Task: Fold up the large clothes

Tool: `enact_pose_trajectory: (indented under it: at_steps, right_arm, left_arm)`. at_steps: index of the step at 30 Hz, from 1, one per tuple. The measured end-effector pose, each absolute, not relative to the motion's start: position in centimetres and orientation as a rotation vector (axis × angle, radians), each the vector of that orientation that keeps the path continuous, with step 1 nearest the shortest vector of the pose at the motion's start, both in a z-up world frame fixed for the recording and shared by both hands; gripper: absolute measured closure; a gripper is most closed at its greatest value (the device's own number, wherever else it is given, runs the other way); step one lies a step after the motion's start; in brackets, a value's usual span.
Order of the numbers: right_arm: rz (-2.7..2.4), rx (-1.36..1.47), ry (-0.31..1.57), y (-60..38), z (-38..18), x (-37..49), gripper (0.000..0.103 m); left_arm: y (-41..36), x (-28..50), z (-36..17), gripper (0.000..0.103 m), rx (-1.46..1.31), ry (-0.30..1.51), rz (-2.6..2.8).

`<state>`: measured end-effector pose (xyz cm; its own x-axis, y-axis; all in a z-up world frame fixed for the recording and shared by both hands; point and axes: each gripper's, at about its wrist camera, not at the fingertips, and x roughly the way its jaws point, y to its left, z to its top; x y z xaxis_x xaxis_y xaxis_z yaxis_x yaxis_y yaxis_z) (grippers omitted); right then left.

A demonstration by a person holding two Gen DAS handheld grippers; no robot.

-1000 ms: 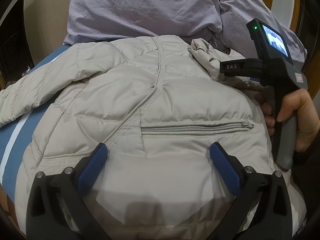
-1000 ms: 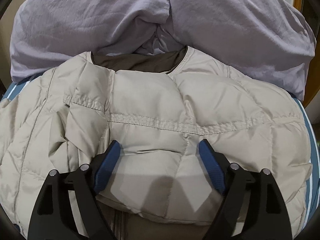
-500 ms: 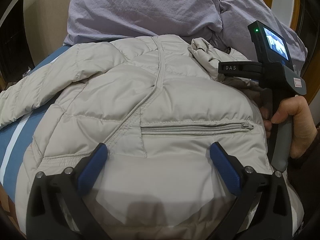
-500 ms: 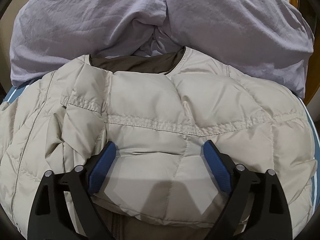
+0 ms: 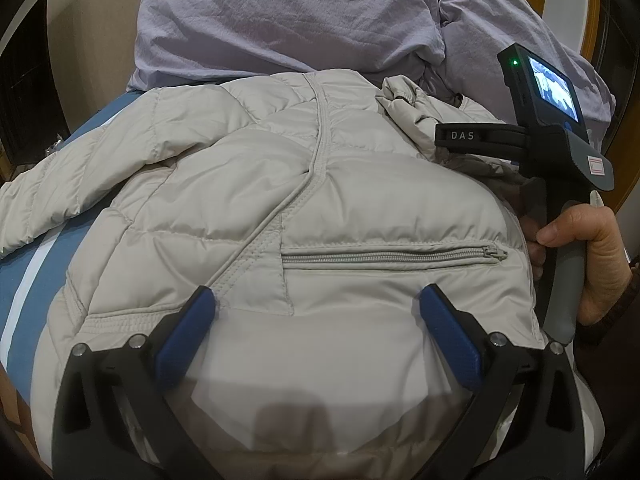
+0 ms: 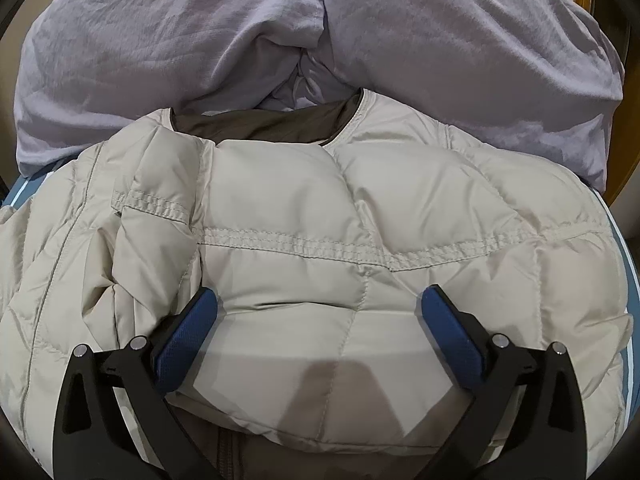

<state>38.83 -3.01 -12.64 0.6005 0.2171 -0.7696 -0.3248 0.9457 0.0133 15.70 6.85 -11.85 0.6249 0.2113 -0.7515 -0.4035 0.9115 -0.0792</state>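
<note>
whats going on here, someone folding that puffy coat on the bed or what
A person is folding a beige quilted down jacket laid on a blue striped bed sheet, below a lilac duvet. They hold a hand-held gripper in each hand. The right hand-held gripper sits over a folded-over part near the collar; its jaws are opening, with fabric between them but not pinched. The left hand-held gripper is open over the zipped pocket, gripping nothing.

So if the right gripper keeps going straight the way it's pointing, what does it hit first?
Most likely the beige puffer jacket: the right gripper, jaws opening with nothing clamped, points down at its quilted panel. Depth is unclear.
</note>
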Motion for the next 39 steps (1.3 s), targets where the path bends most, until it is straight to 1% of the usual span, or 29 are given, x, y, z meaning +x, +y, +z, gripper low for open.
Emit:
enact_pose_trajectory:
  at_steps: [28,34,39]
  right_arm:
    - [0.317,-0.126,0.876,-3.1,-12.7,38.9,0.001]
    - [0.319,-0.123,0.878,-3.0,-12.7,38.9,0.001]
    - [0.319,-0.122,0.878,-3.1,-12.7,38.9,0.001]
  left_arm:
    - [7.0,15.6,-11.7,0.002,-0.256,0.821,0.354]
    - [7.3,15.4,-11.0,0.002,-0.244,0.831,0.344]
    - [8.0,14.8,-9.7,0.002,-0.224,0.801,0.375]
